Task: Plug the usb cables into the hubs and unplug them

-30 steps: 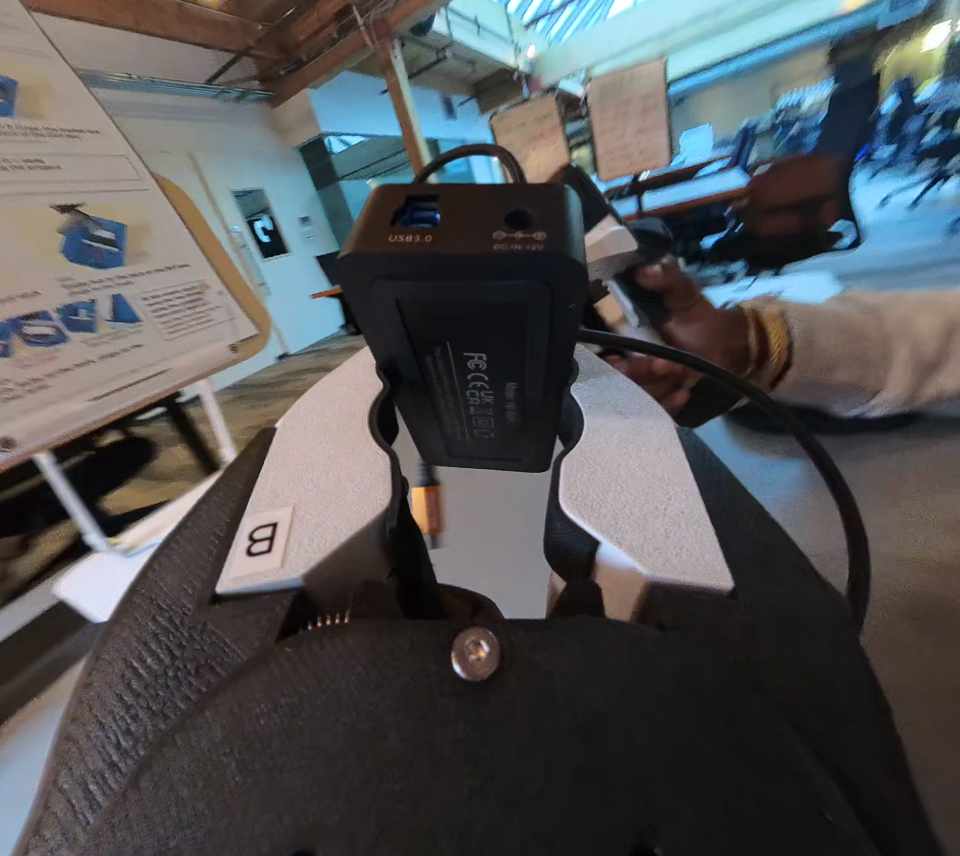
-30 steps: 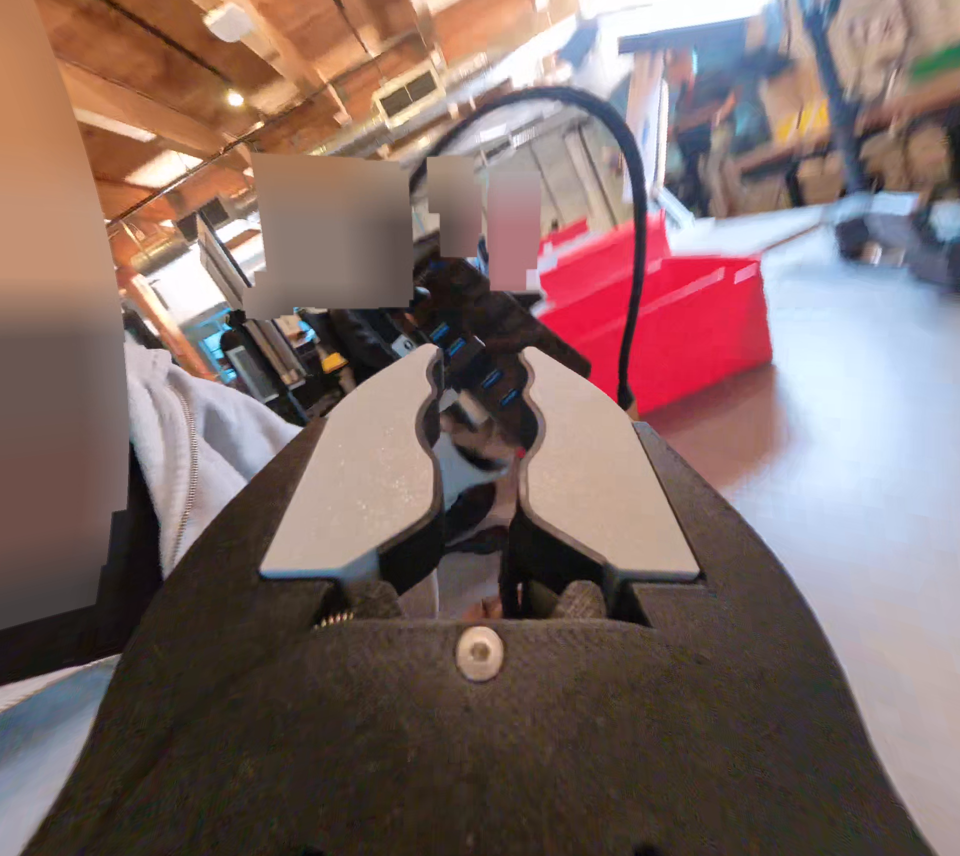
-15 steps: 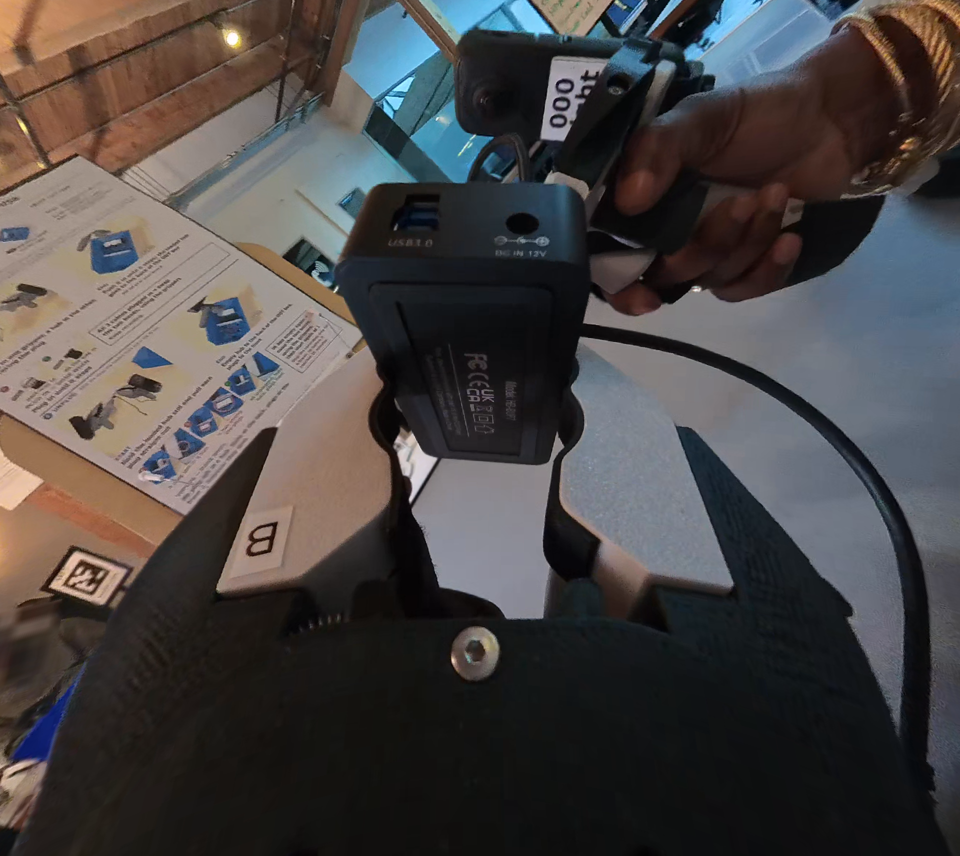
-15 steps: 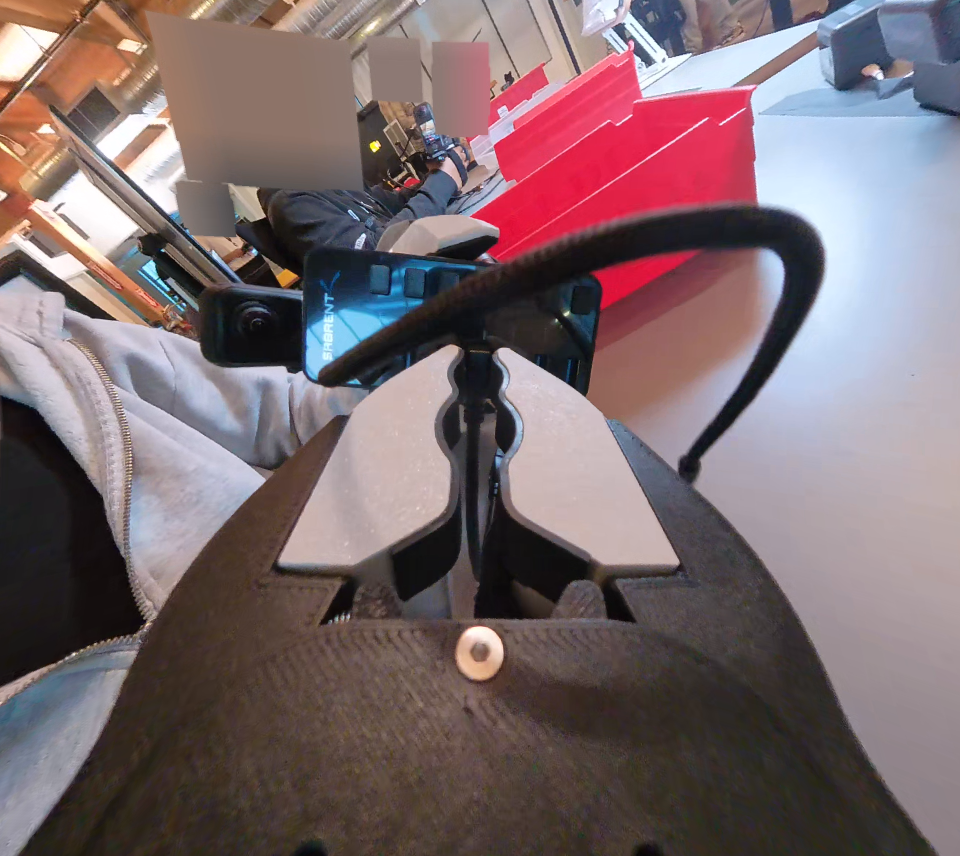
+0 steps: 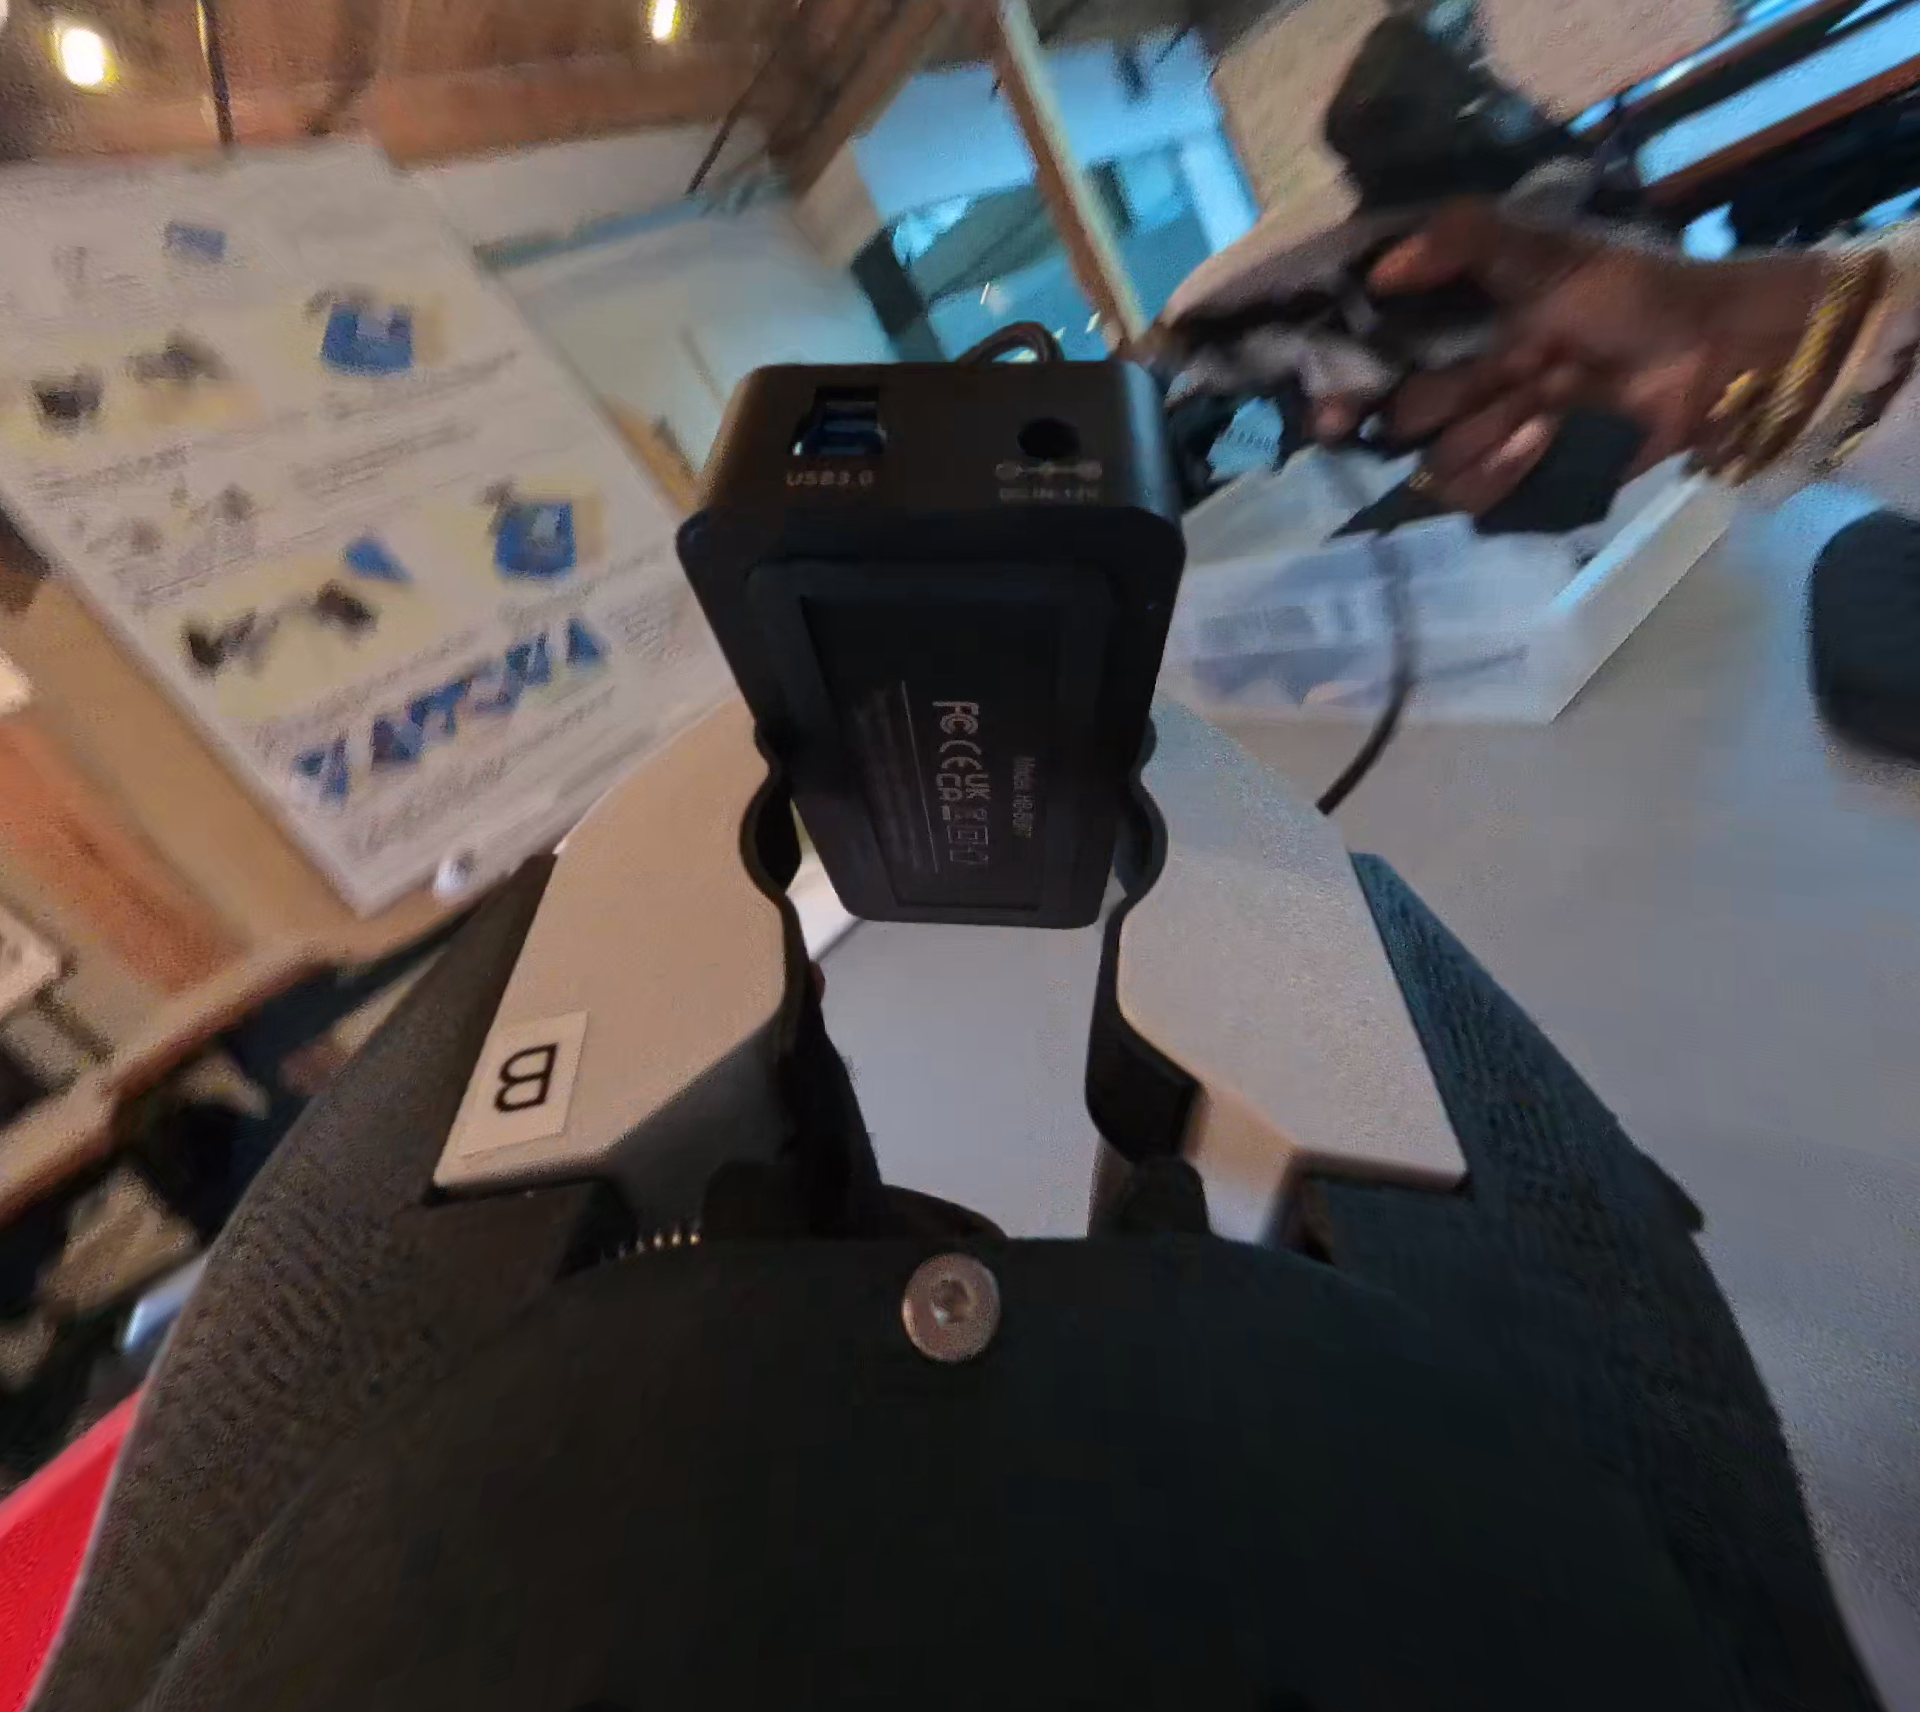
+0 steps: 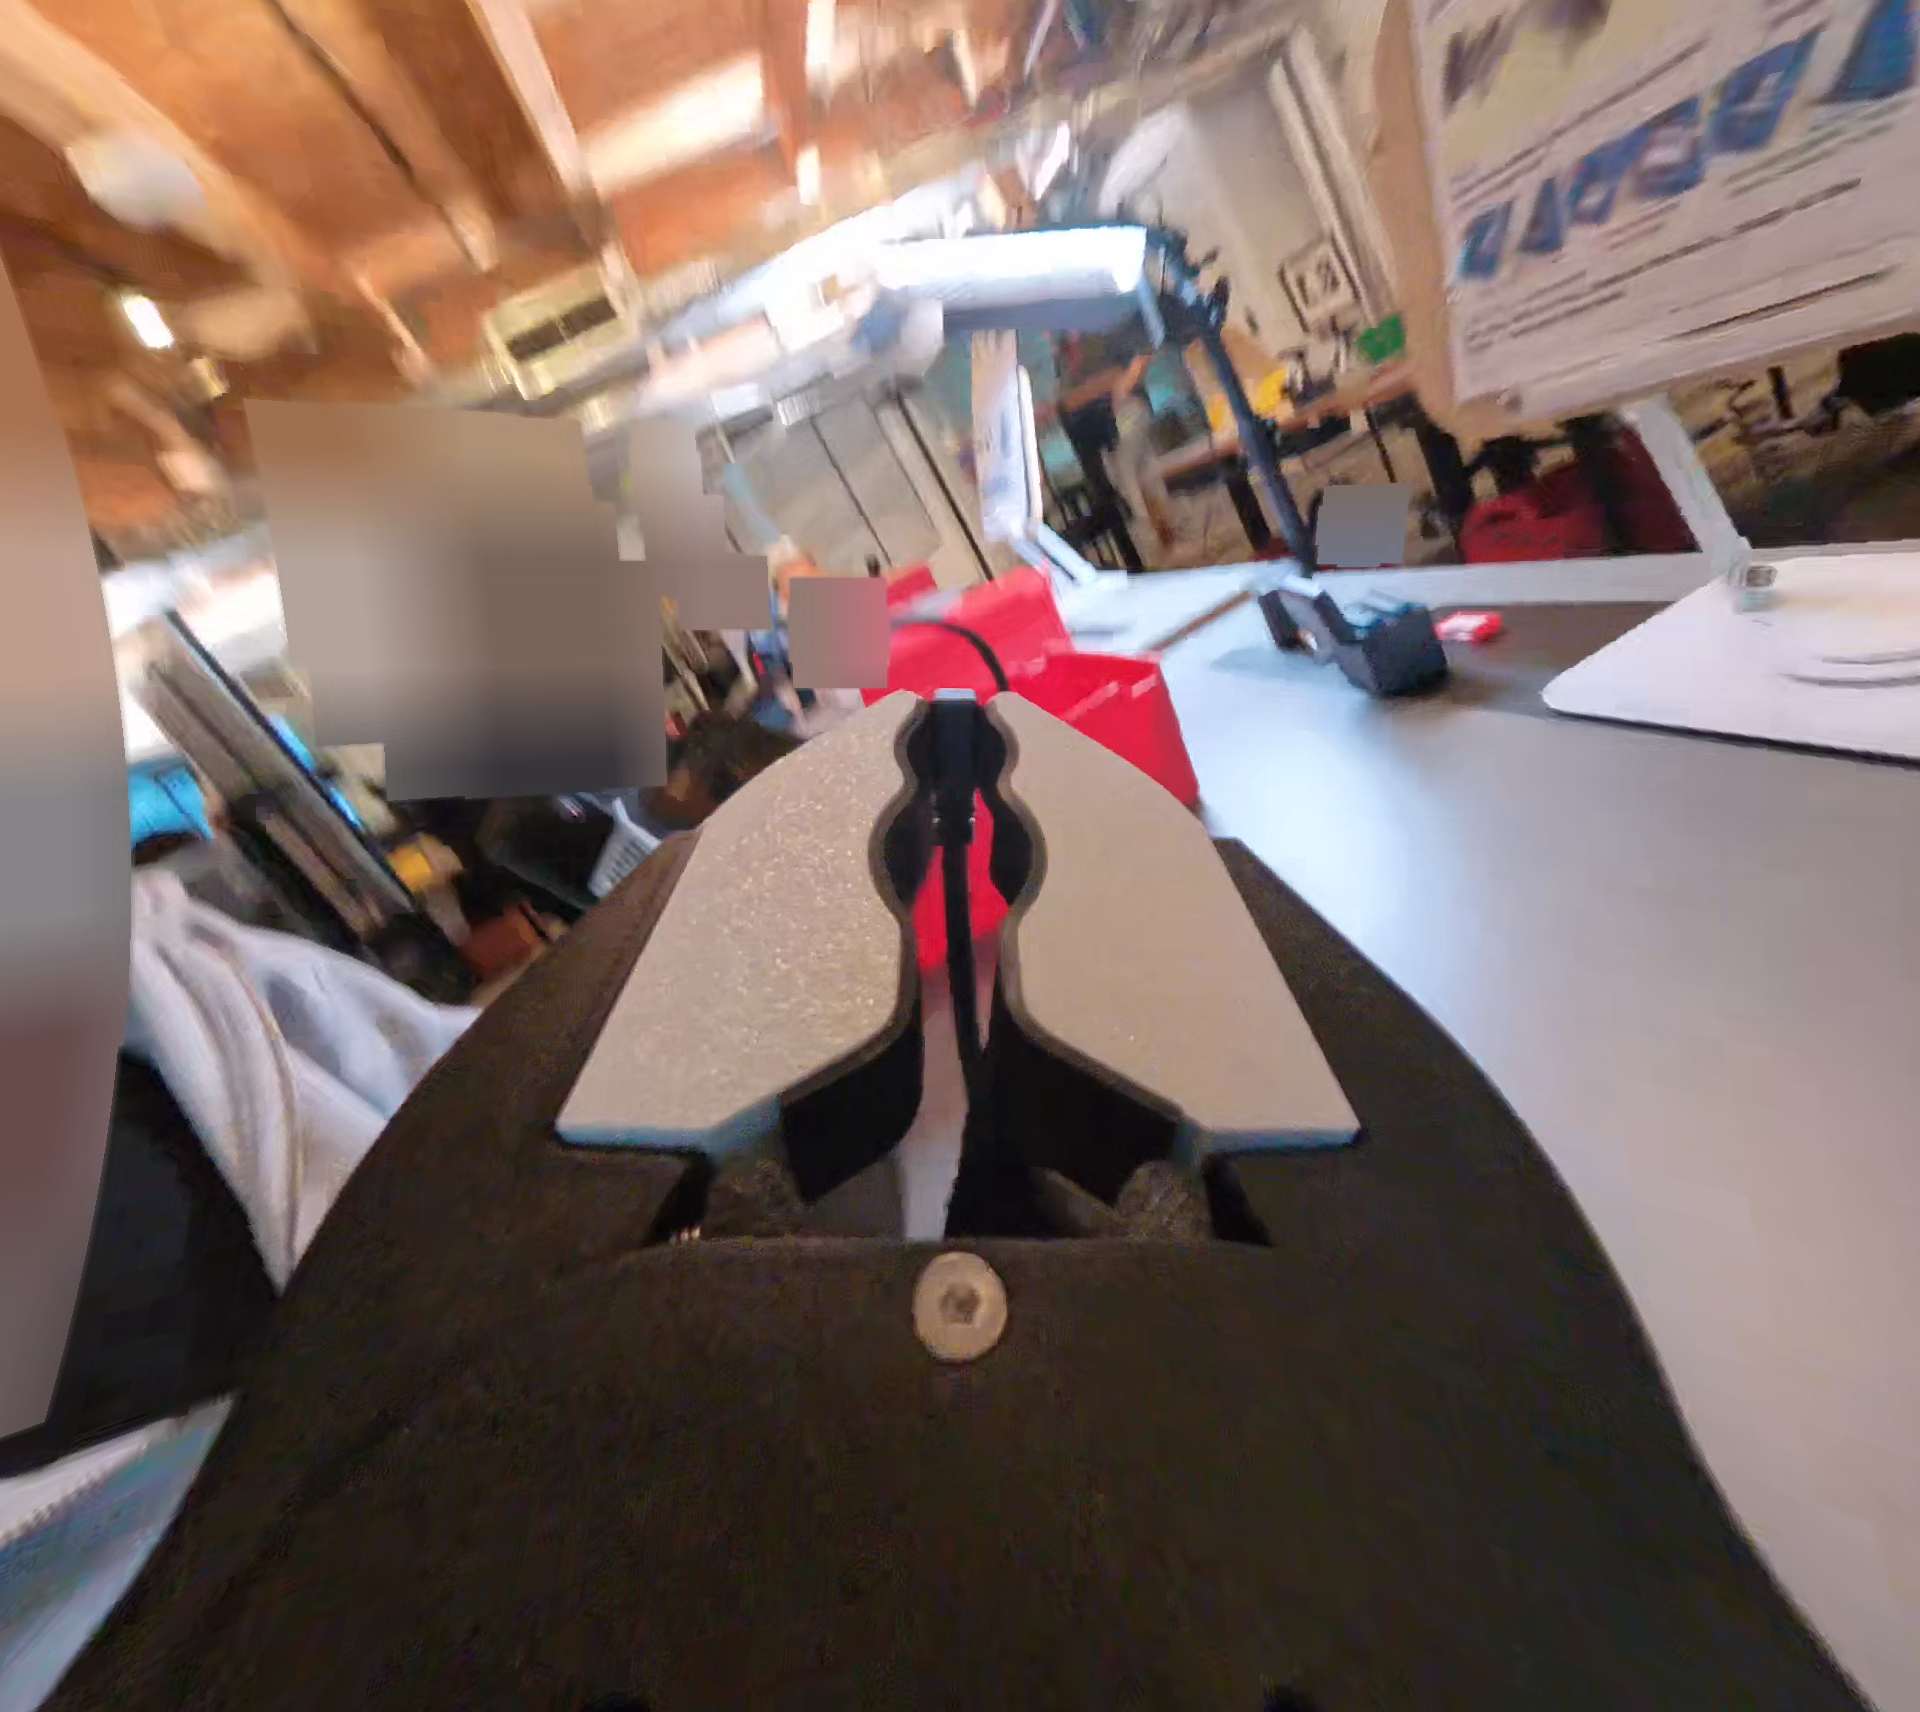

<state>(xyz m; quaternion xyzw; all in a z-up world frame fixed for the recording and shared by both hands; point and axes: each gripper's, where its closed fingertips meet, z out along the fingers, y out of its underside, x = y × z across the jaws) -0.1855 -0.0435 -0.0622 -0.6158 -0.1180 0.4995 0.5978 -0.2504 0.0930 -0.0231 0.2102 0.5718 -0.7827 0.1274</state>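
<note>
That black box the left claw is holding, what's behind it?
Behind the black hub clamped in the left gripper, a loop of black cable pokes above its top edge. To the right, a blurred hand grips the other tool. The hub's far face is hidden.

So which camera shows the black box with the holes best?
The left wrist view. The hub fills the middle of that picture, sharp, clamped between the left tongs, with its blue port and round socket facing the camera. The right wrist view shows none of it, only the right tongs shut on a cable plug.
</note>
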